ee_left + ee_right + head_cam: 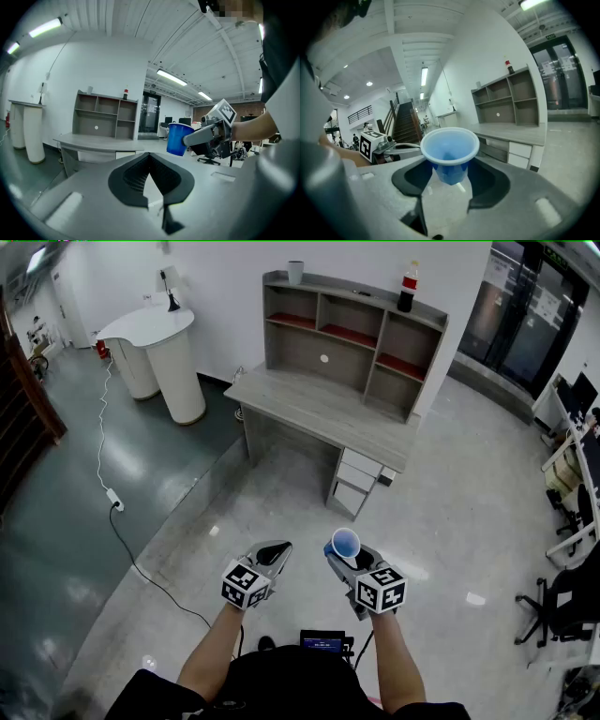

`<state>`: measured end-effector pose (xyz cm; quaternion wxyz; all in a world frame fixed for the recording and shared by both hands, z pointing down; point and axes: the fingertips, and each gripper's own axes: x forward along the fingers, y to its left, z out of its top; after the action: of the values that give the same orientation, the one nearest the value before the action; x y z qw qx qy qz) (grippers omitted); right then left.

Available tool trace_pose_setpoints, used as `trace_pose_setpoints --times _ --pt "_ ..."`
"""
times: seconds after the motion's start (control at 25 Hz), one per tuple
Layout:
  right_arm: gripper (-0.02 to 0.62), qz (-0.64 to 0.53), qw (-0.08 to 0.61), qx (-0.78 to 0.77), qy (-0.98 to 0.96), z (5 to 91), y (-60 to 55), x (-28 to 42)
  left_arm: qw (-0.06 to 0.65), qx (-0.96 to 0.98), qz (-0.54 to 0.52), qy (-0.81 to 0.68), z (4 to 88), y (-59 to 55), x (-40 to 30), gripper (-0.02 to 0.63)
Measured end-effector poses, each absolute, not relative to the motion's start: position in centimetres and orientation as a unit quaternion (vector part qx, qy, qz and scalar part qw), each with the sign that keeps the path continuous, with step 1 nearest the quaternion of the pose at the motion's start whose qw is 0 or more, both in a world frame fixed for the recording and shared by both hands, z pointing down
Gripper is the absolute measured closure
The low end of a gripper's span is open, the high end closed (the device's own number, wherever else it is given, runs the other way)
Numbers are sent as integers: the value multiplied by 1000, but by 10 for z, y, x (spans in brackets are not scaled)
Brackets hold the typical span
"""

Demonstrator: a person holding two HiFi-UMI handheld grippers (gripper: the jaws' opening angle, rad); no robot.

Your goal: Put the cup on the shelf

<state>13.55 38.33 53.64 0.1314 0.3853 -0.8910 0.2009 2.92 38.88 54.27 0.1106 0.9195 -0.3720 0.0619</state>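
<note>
The right gripper (450, 176) had its jaws wide apart and pressed on one blue cup (450, 149), which stood upright. The left gripper (150, 159) was closed and held nothing. Well ahead, across the floor (281, 512), one shelf (352, 334) stood on one worktop (319, 413), with one bottle (407, 287) and one pale cup (295, 272) on top.

Head cam: high, looking steeply down. Left gripper (273, 549) and right gripper (339, 552) sit near at 6 o'clock, shelf desk (352, 338) well off at 12. Left gripper cam: along its jaws, desk far at 9, right gripper near at 3. Right gripper cam: cup (450, 150) close to lens, desk at 3, left gripper at 8. All three views share the desk.
</note>
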Motion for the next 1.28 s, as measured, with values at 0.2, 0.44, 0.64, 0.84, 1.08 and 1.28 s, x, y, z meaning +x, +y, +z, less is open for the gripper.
trace_pose_setpoints --times 0.2,0.44,0.64,0.84,1.08,1.28 --pt "359 199 130 385 -892 534 381 132 111 917 67 -376 544 385 27 615" --pt "357 196 127 383 -894 533 382 127 117 920 59 -371 542 385 22 614" --pt "356 195 126 380 -896 532 382 126 124 926 47 -354 538 387 24 609" --pt "356 194 131 379 -896 534 383 126 125 928 48 -348 541 390 26 607" --pt "356 193 135 377 -896 537 382 131 128 925 52 -355 544 388 26 606" --pt "356 196 133 378 -895 539 378 138 135 923 44 -357 545 386 31 606"
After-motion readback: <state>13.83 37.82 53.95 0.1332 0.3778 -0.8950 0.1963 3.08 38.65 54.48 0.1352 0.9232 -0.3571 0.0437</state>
